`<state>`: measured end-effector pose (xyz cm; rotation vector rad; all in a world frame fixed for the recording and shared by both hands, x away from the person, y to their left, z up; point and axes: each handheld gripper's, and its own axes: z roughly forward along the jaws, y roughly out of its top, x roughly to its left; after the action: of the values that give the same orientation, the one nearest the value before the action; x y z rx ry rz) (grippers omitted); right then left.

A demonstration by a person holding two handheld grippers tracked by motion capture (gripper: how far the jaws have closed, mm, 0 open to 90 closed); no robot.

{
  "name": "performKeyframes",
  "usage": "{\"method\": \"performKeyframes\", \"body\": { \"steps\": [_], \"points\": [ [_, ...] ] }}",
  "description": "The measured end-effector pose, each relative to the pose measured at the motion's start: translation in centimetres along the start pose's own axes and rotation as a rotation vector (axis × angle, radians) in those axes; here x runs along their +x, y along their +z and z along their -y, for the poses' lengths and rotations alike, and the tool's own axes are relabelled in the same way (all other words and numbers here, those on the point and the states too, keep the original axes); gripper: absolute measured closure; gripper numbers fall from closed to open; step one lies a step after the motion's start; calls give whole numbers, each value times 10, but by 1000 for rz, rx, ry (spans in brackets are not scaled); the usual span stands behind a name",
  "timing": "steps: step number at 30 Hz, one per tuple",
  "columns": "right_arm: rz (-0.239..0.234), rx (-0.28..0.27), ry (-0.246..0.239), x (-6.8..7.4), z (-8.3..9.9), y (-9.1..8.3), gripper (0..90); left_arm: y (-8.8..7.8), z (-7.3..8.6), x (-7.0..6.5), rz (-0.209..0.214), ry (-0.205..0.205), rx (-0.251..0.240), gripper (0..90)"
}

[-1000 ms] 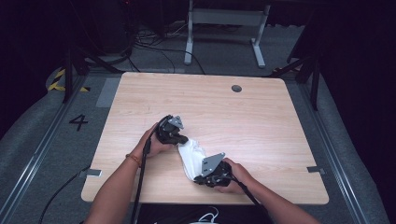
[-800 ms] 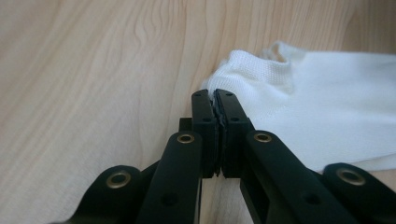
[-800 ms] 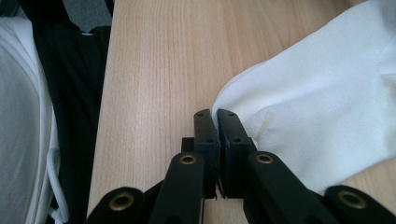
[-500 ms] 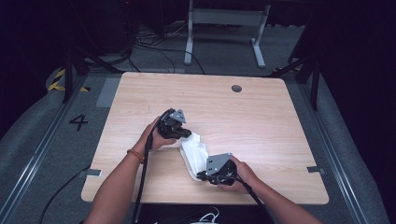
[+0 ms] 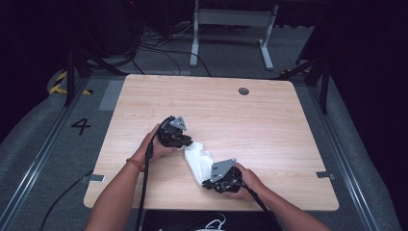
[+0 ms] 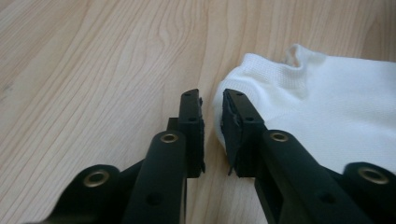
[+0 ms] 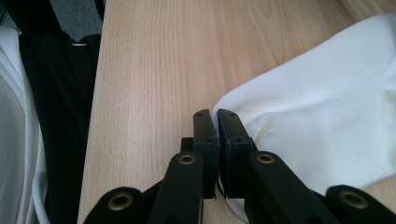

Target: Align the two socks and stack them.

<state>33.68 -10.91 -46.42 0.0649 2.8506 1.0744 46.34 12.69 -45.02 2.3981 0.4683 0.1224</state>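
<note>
Left claw [image 6: 212,128] has just been easing its jaws apart beside the sock [image 5: 198,160], nothing between them; right claw [image 7: 216,140] pinches the sock's near edge. We judge the far end released; next, freeing the near edge.

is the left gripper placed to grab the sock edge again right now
Probably yes. The left gripper has just been opening, leaving a narrow gap; the white sock edge lies against one jaw, nothing between. The right gripper pinches the other end.
</note>
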Motion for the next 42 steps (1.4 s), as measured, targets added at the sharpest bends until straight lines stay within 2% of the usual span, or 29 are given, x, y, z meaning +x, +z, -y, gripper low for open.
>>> {"method": "performKeyframes", "body": {
  "steps": [2,3,4,5,6,8,11,15,19,20,21,23,25,27,29,32,36,41,42],
  "points": [
    [6,6,-5,1,-1,0,871,0,0,0,-24,-3,18,767],
    [9,12,-11,1,-3,-1,862,1,0,0,-42,-12,27,621],
    [9,12,-11,1,-3,-1,862,3,-2,-1,-86,-25,40,621],
    [11,13,-14,2,-5,-1,857,3,-4,-1,-111,-51,64,523],
    [6,8,-17,2,-6,-2,855,2,-5,-2,-103,-61,67,462],
    [8,4,-21,2,-7,-3,853,-3,-6,-7,-103,-63,33,434],
    [0,11,-21,3,-6,-5,855,-5,-6,-17,-106,-76,9,345],
    [12,6,-27,5,-5,-11,856,1,-3,-32,-73,-70,-14,319],
    [3,20,-13,6,-2,-13,801,13,1,-43,-81,-33,54,310],
    [9,17,-12,6,-2,-13,780,16,1,-44,-94,-21,70,300],
    [12,3,-9,6,-2,-15,751,18,2,-44,-85,-29,72,291],
    [20,-25,-12,6,-3,-20,718,21,4,-41,-66,-48,54,290],
    [27,-59,-5,4,-2,-28,693,22,3,-40,-74,-41,41,288],
    [41,-88,12,0,1,-36,699,22,2,-41,-76,-29,27,297],
    [57,-94,28,-5,4,-39,719,22,0,-41,-86,-18,26,298],
    [65,-66,37,-11,11,-33,747,26,-3,-41,-104,-5,26,300],
    [35,-2,1,-6,18,-15,777,32,-6,-40,-98,-5,18,293],
    [20,-18,1,-3,15,-10,789,39,-9,-36,-81,-26,1,277],
    [20,-19,0,-3,14,-9,786,40,-10,-36,-84,-17,-5,276]
  ]
}}
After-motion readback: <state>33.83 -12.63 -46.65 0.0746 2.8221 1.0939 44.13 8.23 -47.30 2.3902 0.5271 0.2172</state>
